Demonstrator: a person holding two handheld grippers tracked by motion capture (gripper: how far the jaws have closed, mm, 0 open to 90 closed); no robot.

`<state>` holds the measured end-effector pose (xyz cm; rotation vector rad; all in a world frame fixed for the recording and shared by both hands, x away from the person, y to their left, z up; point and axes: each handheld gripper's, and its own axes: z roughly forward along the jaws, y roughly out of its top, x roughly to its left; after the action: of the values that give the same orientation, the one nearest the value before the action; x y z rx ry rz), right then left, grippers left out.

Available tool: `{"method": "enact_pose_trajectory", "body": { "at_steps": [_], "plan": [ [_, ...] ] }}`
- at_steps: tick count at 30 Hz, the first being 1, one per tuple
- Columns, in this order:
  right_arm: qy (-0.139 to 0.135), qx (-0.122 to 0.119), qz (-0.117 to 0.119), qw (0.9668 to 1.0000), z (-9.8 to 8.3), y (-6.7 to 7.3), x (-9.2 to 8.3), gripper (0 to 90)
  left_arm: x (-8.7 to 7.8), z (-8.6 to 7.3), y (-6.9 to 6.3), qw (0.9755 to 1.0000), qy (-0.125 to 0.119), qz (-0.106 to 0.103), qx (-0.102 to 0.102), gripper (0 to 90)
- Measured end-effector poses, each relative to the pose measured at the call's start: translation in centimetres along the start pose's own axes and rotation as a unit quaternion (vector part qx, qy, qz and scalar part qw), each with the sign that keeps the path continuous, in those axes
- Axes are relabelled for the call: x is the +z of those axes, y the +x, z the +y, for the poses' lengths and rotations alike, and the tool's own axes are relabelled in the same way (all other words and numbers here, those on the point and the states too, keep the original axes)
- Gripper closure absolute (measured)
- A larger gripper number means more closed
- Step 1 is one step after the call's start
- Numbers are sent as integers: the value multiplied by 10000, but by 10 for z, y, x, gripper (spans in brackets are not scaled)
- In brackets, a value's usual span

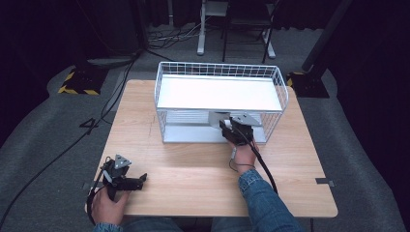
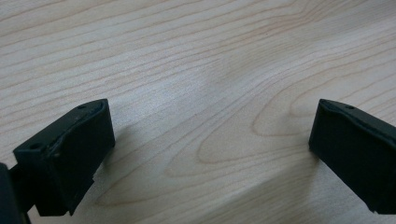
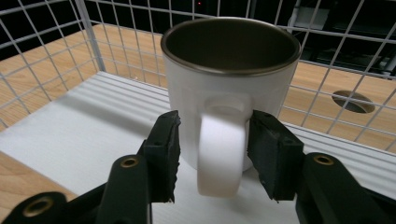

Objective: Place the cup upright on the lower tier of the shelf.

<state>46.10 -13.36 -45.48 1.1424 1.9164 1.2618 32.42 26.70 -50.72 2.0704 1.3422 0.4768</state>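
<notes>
A white mug (image 3: 224, 88) with a dark metal-lined inside stands upright on the lower white shelf (image 3: 84, 135) of a wire rack (image 1: 220, 67). Its handle faces my right gripper (image 3: 212, 149). The jaws straddle the handle: the right pad lies against it and a narrow gap remains at the left pad, so the gripper is open. In the high view the right gripper (image 1: 231, 128) reaches under the rack's upper shelf, with the mug (image 1: 216, 120) just beyond it. My left gripper (image 1: 139, 181) rests on the table's near left corner, jaws wide open and holding nothing.
The wire rack's mesh walls (image 3: 56, 42) close in behind and beside the mug, and its upper shelf (image 1: 220, 93) hangs low above it. The wooden table (image 1: 193, 174) has a round hole (image 3: 353, 101) behind the rack. A cable (image 1: 263, 166) trails from the right gripper.
</notes>
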Motion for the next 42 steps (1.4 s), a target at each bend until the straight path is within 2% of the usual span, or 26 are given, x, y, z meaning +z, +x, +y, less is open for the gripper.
{"method": "enact_pose_trajectory", "body": {
  "at_steps": [8, 16, 29, 39, 42],
  "plan": [
    [-74, 146, 80, 9998, 4, 0, -13, 460, 0, 0, 1, 10000, -3, 19, 15, 5],
    [-87, -33, 153, 9998, 7, -3, -40, 453, 0, 0, 1, 10000, -3, 20, 17, 5],
    [111, -305, 587, 9977, 8, -9, -100, 422, 0, 0, 1, 10000, -3, 22, 24, 5],
    [199, -333, 638, 9972, -1, -20, -127, 387, 0, 0, 0, 10000, -9, 4, 3, 5],
    [218, -314, 705, 9968, -5, -23, -134, 346, 0, 0, 0, 10000, -9, 6, 1, 5]
  ]
}}
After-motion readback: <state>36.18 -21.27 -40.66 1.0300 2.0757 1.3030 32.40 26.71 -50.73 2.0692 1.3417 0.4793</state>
